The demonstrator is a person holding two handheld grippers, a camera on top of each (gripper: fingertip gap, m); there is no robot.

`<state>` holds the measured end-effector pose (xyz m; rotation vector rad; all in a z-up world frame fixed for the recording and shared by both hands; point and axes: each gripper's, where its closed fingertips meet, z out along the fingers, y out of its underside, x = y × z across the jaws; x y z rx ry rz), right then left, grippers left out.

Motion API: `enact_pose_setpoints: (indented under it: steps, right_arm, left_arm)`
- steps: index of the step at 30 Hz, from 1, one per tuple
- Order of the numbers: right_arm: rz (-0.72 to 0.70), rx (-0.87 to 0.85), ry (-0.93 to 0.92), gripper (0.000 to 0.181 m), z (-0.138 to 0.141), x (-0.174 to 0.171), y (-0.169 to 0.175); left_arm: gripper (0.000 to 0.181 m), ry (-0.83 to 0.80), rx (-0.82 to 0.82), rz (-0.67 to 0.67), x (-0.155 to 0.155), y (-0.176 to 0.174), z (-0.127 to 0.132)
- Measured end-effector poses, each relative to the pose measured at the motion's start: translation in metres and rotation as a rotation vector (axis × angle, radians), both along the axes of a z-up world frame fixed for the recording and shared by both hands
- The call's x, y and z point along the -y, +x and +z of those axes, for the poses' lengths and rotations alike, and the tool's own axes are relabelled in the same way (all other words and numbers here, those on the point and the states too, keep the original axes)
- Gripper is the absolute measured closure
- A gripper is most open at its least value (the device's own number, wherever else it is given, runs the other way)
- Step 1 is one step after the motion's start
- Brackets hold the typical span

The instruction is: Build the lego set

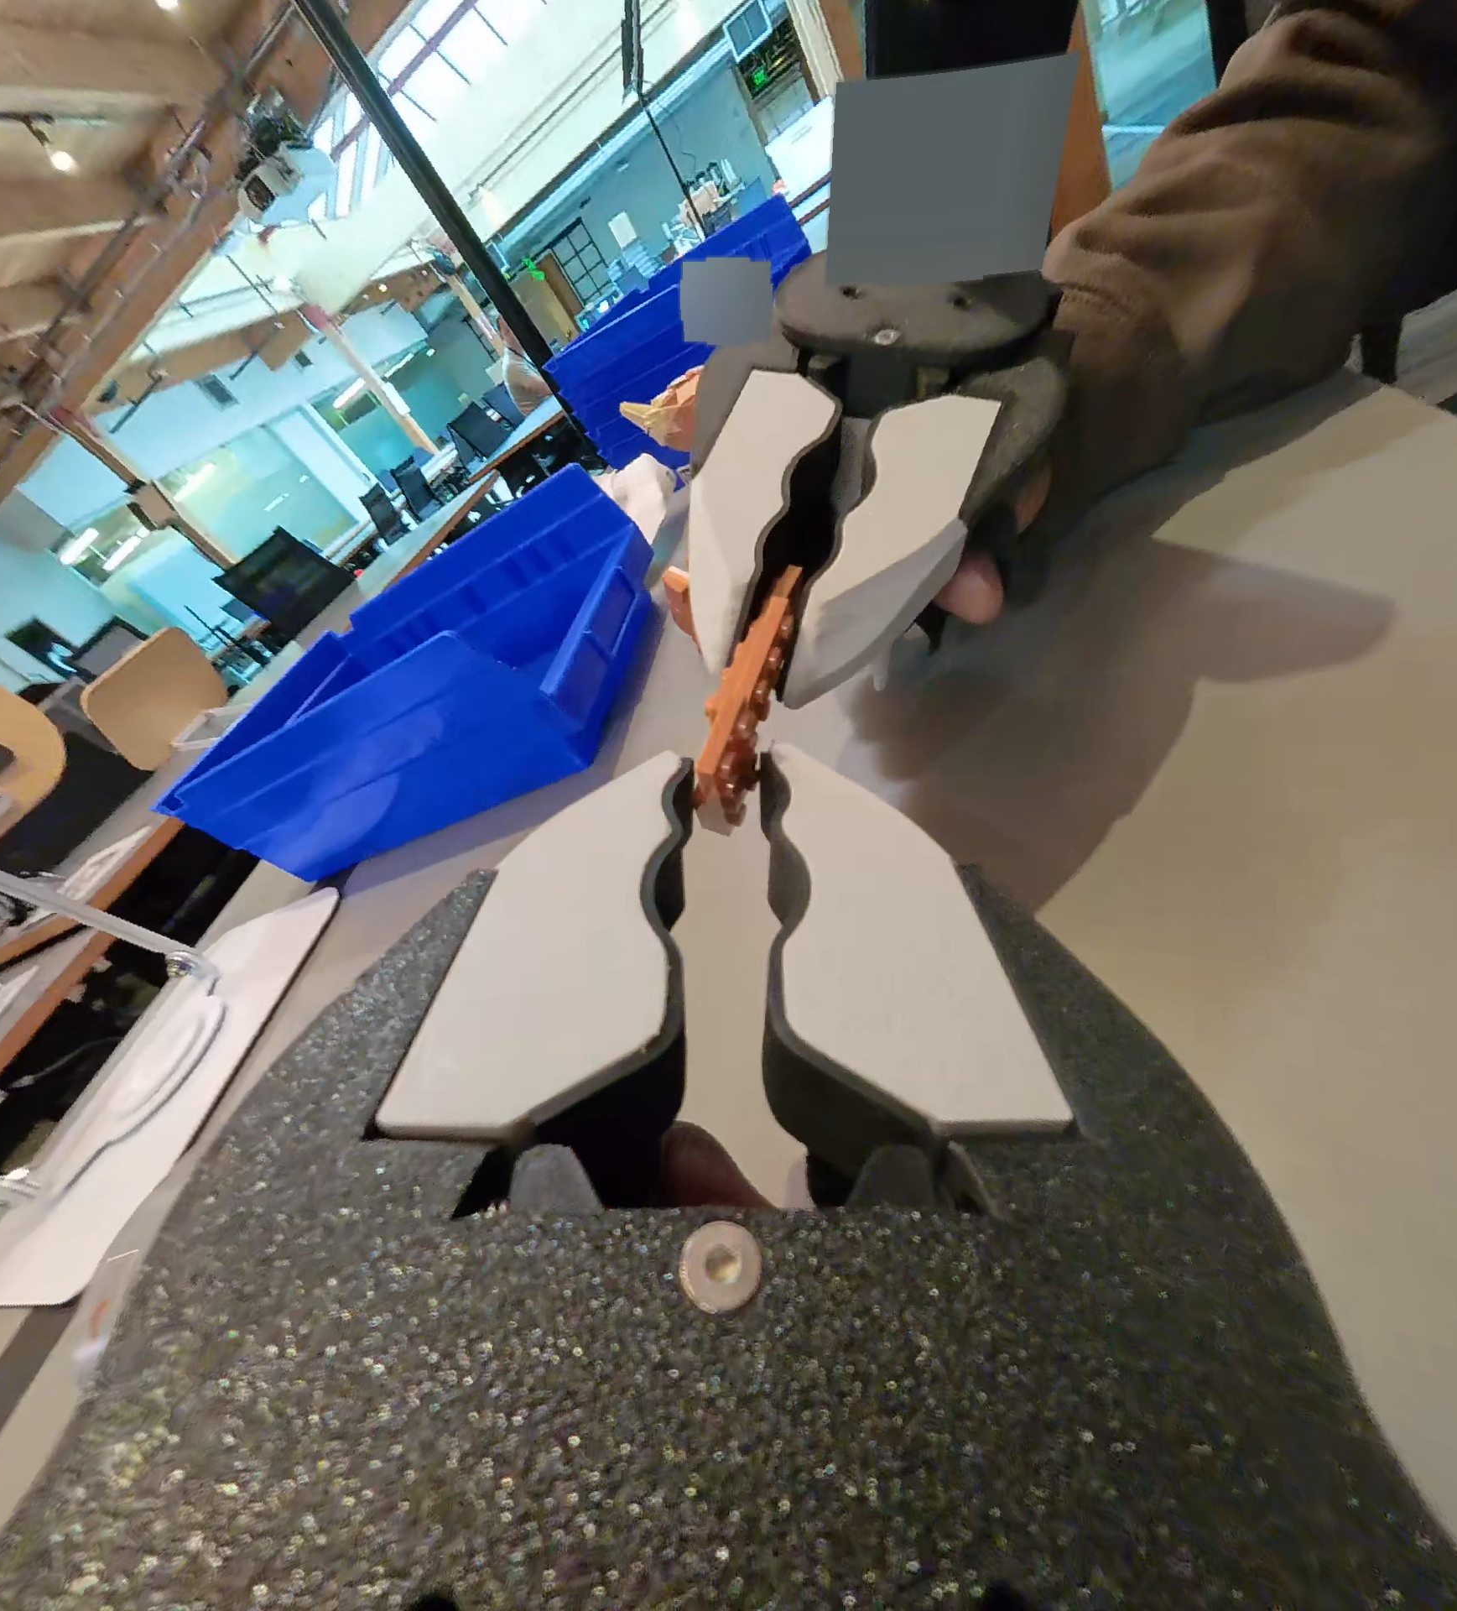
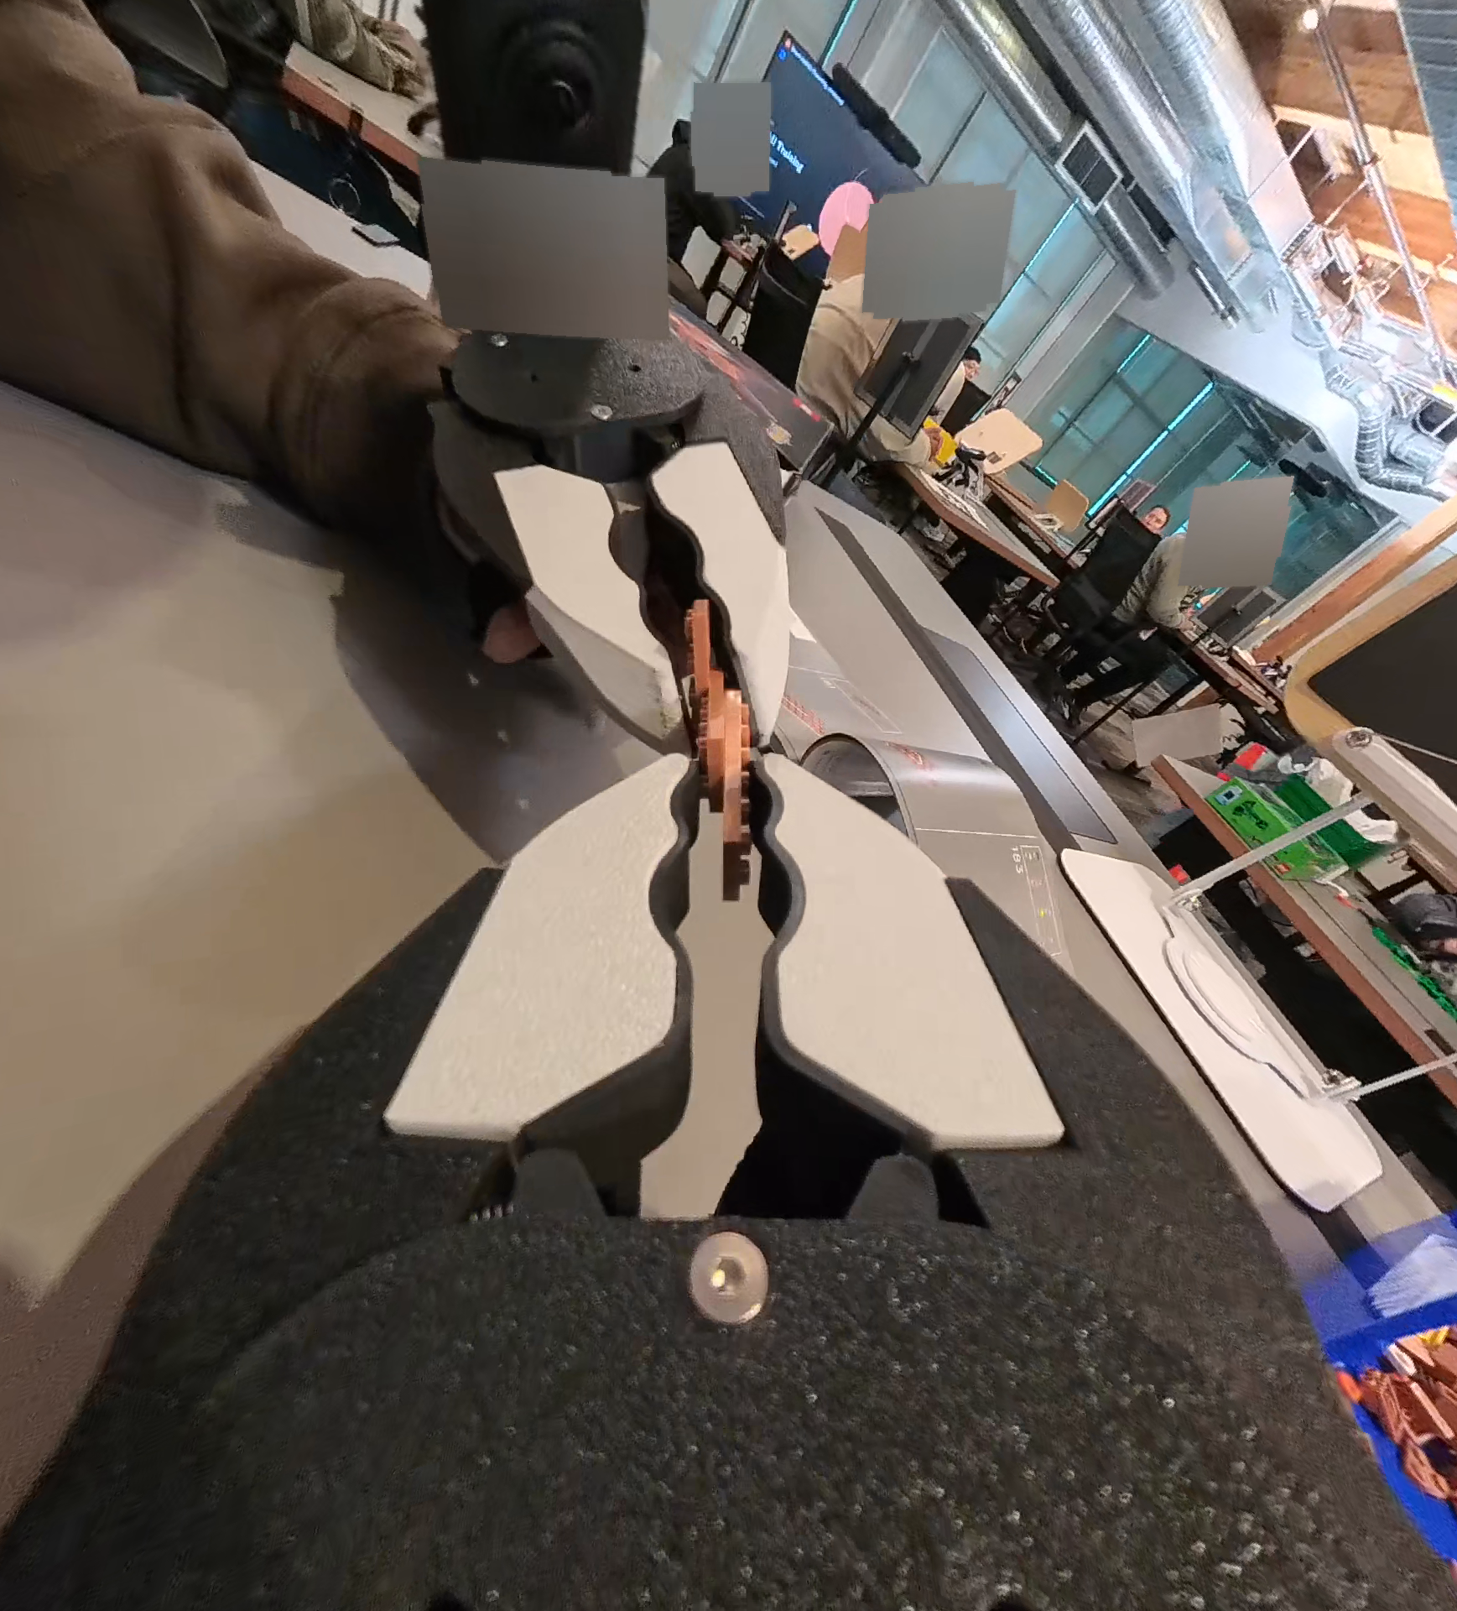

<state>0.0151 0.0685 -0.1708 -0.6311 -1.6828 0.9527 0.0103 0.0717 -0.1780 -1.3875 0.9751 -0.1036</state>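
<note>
Writing on booklet (image 2: 951,767), screen (image 2: 803,166)

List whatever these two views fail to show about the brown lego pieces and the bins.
- Left wrist view: the far end of the brown lego piece is hidden inside the right gripper.
- Right wrist view: whether it is one piece or two joined cannot be told; it is seen edge-on between the left gripper and the right gripper.
- Right wrist view: the blue bin of brown parts is cut off by the frame corner.
- Left wrist view: the nearer blue bin's contents are hidden by its wall.

Glossy blue plastic bin (image 1: 411,723), matt grey table (image 1: 1230,915), studded brown plastic plate (image 1: 738,741)
</note>
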Motion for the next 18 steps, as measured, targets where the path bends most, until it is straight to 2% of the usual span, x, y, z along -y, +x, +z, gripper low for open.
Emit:
enact_pose_setpoints:
  steps: [6,18]
  right_arm:
    - [-0.035,0.006,0.065,0.169,-0.003,-0.006,-0.001]
    - [-0.056,0.077,0.185,0.17,-0.014,-0.017,0.007]
  left_arm:
    - [0.17,0.096,-0.139,0.04,0.0,-0.001,-0.001]
    - [0.172,0.127,-0.344,0.082,-0.002,-0.008,-0.017]
